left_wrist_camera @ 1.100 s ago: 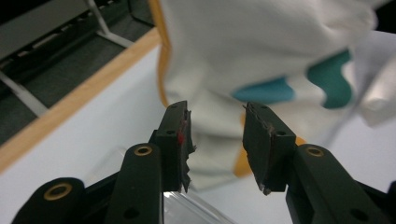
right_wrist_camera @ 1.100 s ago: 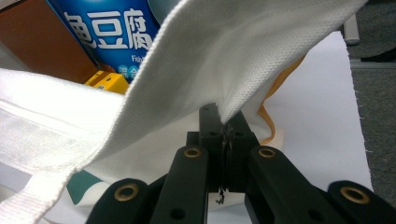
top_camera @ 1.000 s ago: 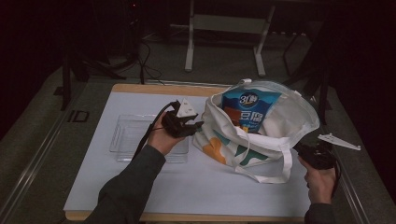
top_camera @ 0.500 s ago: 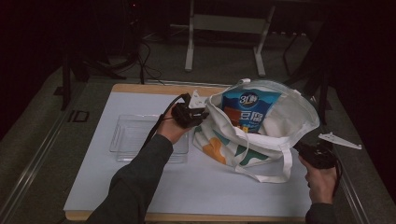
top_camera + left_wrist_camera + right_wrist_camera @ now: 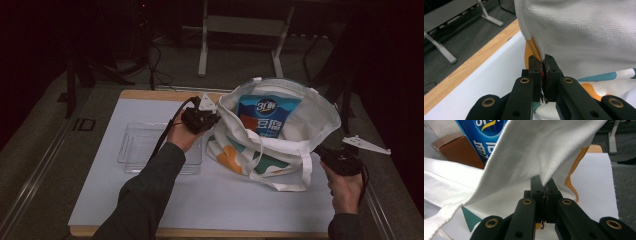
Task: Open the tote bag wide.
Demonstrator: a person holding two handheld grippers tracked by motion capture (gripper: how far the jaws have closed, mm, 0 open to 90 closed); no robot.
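Tote bag (image 5: pixel 272 142) on desk (image 5: pixel 150 200), right of centre, mouth open; blue packet (image 5: pixel 269 116) upright inside, brown box (image 5: pixel 456 150) beside it. Left hand-held gripper (image 5: pixel 209 117) just closed, pinching bag rim at left edge, fabric betw pads. Right hand-held gripper (image 5: pixel 325 152) clamped on bag rim at right edge. Clear tray (image 5: pixel 137 147) just left of bag, under left forearm.

High view dim, murky edges; close views brighter, sharp.
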